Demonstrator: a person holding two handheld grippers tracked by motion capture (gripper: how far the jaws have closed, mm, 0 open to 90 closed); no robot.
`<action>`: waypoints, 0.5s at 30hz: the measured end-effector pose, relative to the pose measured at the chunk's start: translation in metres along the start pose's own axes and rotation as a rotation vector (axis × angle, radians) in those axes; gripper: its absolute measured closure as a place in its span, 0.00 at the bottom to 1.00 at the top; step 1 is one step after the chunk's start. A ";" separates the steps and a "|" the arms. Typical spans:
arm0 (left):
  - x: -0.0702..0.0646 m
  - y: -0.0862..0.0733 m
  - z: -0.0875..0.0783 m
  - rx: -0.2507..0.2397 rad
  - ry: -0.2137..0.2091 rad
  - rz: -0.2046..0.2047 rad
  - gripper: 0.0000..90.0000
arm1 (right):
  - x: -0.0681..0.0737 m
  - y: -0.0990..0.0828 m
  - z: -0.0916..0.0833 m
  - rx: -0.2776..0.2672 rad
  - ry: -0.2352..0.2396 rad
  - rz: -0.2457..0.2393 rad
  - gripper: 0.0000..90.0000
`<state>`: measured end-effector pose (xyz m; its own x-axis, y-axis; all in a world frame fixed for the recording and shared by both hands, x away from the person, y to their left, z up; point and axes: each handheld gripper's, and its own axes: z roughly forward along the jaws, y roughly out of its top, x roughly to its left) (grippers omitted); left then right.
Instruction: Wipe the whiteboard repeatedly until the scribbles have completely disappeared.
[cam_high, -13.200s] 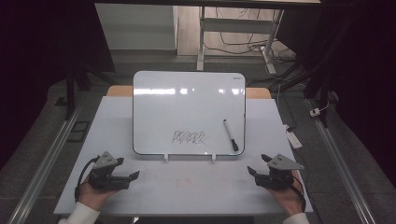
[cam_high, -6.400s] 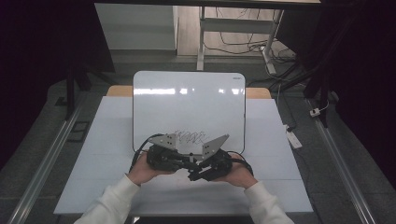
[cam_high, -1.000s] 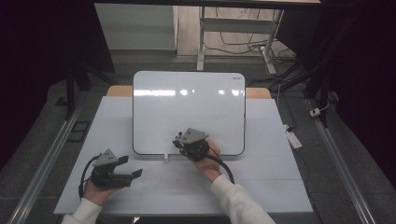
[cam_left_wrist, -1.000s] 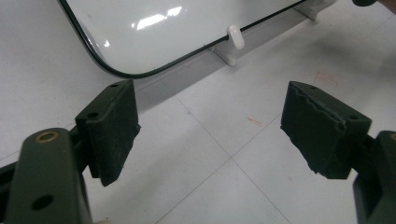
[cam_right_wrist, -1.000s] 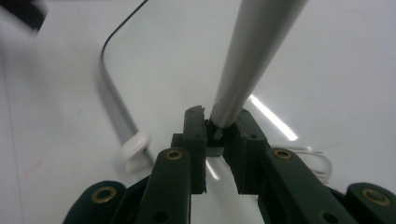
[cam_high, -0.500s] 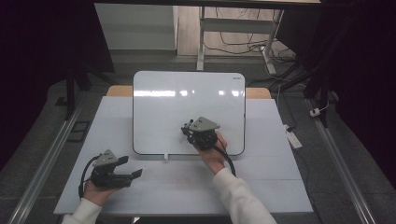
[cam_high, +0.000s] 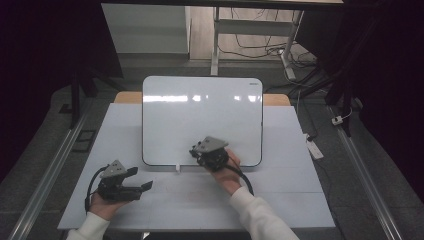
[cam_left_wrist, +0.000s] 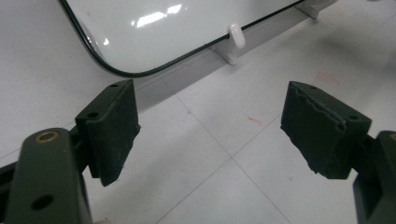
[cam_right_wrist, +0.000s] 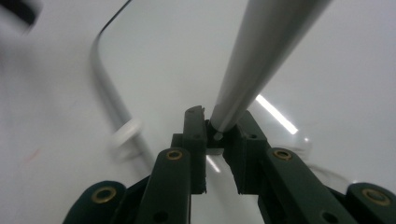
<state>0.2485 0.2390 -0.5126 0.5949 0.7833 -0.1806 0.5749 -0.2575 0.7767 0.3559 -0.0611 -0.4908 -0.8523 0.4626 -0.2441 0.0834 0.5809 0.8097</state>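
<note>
**Marker gripped over a wiped board**

Nearest the person, the left hand-held gripper (cam_high: 142, 184) rested on the white counter (cam_high: 300, 200) at its front left corner, jaws spread wide with nothing between them; its own view showed only bare counter between the two pads (cam_left_wrist: 112, 133). It sat in the same spot as a second earlier.

Further in, the right hand-held gripper (cam_high: 196, 151) hovered over the lower middle of the whiteboard (cam_high: 200, 115), jaws closed on a grey marker (cam_right_wrist: 261, 60) that rose steeply out of them in the right gripper view. Half a second before, this gripper had stood a little further right and higher on the board.

The board stood on small white clips (cam_left_wrist: 236, 36) at its lower edge. Its surface was blank: the scribbled writing seen near the bottom at the start was gone, and the marker no longer lay on the board's right side. A small dark mark (cam_high: 254, 84) in the top right corner was too small to read.

Beyond the counter lay floor and cables (cam_high: 260, 47).
</note>
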 end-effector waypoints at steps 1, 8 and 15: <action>0.000 0.000 0.000 0.000 0.000 -0.001 0.22 | -0.006 0.001 -0.002 -0.009 -0.010 0.018 0.86; 0.000 0.000 0.000 -0.001 -0.001 -0.001 0.22 | -0.014 0.001 -0.007 -0.027 -0.036 0.094 0.86; -0.001 0.000 -0.001 -0.005 0.000 0.000 0.22 | -0.028 0.001 -0.014 -0.058 -0.101 0.121 0.86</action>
<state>0.2471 0.2392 -0.5119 0.5946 0.7835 -0.1806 0.5723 -0.2546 0.7795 0.3728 -0.0831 -0.4753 -0.7812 0.5935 -0.1936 0.1495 0.4789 0.8651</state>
